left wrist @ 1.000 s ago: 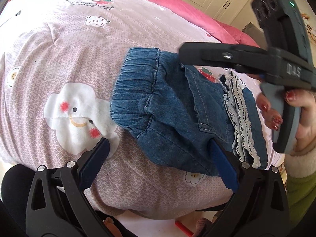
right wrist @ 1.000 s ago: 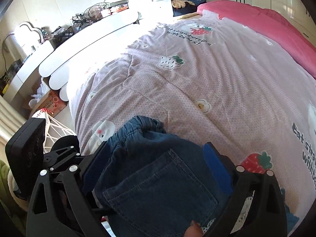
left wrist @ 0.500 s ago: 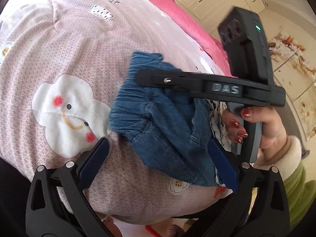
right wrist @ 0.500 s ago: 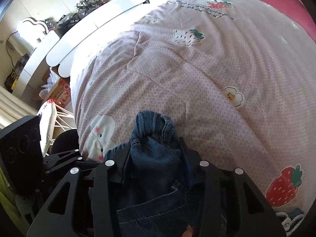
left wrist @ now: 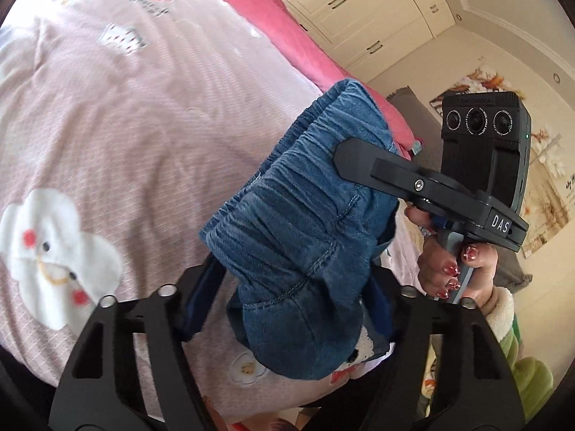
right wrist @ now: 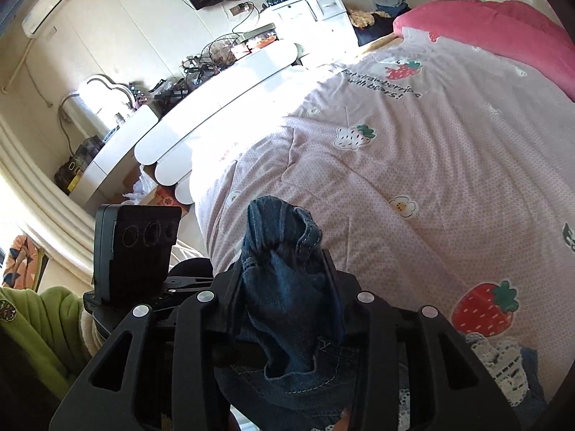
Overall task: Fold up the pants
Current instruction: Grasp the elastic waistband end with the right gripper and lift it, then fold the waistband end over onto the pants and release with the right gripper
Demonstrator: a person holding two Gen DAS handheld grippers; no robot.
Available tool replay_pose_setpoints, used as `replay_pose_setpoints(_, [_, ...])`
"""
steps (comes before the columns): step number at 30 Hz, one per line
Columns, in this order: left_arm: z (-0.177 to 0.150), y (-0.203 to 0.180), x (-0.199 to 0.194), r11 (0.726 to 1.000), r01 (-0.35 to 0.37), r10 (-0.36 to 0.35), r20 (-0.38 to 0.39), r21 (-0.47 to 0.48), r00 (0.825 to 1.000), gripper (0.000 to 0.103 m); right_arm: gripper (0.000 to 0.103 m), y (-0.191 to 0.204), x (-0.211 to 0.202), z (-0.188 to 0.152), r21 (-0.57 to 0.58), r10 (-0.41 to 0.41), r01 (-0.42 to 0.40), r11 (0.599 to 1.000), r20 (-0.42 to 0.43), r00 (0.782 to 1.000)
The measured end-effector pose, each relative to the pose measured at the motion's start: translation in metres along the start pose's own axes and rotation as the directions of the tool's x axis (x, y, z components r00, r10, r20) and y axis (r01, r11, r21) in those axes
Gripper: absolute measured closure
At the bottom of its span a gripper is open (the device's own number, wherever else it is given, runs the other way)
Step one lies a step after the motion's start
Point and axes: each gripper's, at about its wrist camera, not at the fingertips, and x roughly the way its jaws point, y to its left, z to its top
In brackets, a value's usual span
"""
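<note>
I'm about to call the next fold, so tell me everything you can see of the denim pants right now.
The denim pants are small, blue, soft denim with a gathered elastic waistband, visible seams and white lace trim near the hem. They are bunched and partly lifted above the pink quilt. The right gripper is shut on a fold of the waistband end. The left gripper is closing with the denim between its jaws. How far the lower part still rests on the quilt is hidden.
</note>
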Motion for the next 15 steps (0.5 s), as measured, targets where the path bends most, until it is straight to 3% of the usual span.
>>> replay_pose_setpoints(2, [0.003,-0.014,0.005,0.999,-0.001,0.001,-0.004,0.036,1.0,0.052,0.068,-0.005,-0.017,-0.003,0.0,-0.012,0.012,1.0,0.026,1.0])
replay_pose_setpoints(10, [-0.003,-0.08,0.03,0.971,-0.088,0.094,-0.016,0.221,0.995,0.053,0.068,-0.028,-0.07,-0.031,0.007,-0.06,0.059,0.998,0.097,0.994])
replay_pose_setpoints(15, [-0.011,-0.1,0.049,0.963,-0.086,0.107,-0.069,0.256,0.992,0.053,0.068,-0.048,-0.09,-0.056,0.036,-0.07,0.066,0.997,0.124,0.99])
